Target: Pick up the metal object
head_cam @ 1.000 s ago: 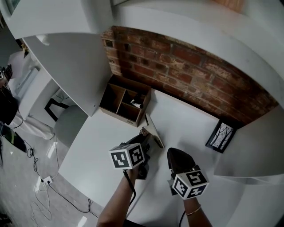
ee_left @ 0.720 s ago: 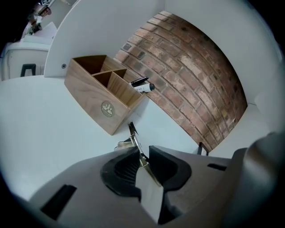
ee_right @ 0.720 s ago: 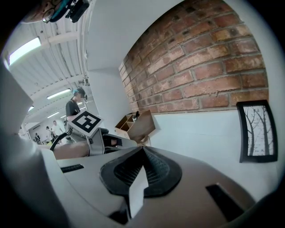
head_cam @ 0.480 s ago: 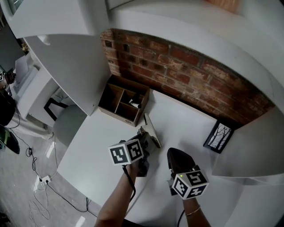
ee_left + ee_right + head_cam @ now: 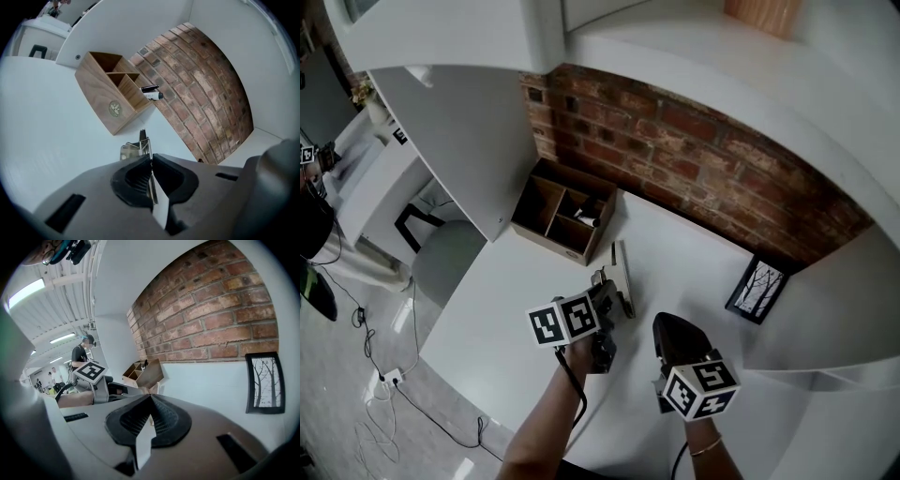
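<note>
The metal object (image 5: 622,271) is a thin flat plate with a spring clip (image 5: 136,149). It lies on the white table (image 5: 506,309) just in front of the wooden organiser. My left gripper (image 5: 605,293) has its jaws closing on the plate's near end. In the left gripper view the plate's thin edge runs between the pads of the left gripper (image 5: 151,160), which press on it. My right gripper (image 5: 666,326) rests to the right, apart from the plate. Seen in its own view, the right gripper (image 5: 151,397) is shut on nothing.
A wooden organiser (image 5: 565,212) with several compartments stands by the brick wall (image 5: 694,159) and holds a marker (image 5: 586,220). A framed tree picture (image 5: 759,289) leans at the right. A white panel (image 5: 459,141) rises on the left, and the table's rounded edge (image 5: 441,361) drops to the floor.
The left jaws have gone from wide apart to closed on the plate's near end. The plate has turned slightly. The right gripper has stayed put.
</note>
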A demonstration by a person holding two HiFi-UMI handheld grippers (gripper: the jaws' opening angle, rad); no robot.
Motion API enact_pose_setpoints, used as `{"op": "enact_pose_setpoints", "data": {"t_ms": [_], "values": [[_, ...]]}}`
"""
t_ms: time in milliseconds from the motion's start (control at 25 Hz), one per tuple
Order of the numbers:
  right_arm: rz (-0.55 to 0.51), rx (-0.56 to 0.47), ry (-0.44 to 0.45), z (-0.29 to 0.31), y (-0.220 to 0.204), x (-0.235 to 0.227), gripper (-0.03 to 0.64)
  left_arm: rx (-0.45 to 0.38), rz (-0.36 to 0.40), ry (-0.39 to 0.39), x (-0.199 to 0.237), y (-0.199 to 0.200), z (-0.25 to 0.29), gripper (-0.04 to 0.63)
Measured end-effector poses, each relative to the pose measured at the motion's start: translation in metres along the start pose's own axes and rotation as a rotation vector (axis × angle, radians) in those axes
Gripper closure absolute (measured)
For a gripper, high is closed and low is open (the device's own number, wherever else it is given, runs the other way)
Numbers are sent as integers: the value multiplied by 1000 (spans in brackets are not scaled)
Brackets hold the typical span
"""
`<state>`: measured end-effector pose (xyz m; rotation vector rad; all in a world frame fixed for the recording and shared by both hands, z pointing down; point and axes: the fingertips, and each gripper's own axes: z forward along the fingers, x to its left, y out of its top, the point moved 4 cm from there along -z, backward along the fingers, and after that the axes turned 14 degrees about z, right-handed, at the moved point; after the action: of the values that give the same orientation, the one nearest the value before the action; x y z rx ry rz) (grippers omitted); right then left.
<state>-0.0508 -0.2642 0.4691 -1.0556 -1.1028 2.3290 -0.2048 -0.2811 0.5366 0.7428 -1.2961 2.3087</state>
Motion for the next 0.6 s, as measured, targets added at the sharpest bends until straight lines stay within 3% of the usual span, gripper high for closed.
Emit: {"op": "enact_pose_setpoints", "data": {"t_ms": [280,600], "values": [[-10,-22,-2,-13,5,9,612,-13,70,-29,-18,4,-18,580],[-27,-72,5,-33,15,26,612,-76,236,-33,-51,22,-62,580]]}}
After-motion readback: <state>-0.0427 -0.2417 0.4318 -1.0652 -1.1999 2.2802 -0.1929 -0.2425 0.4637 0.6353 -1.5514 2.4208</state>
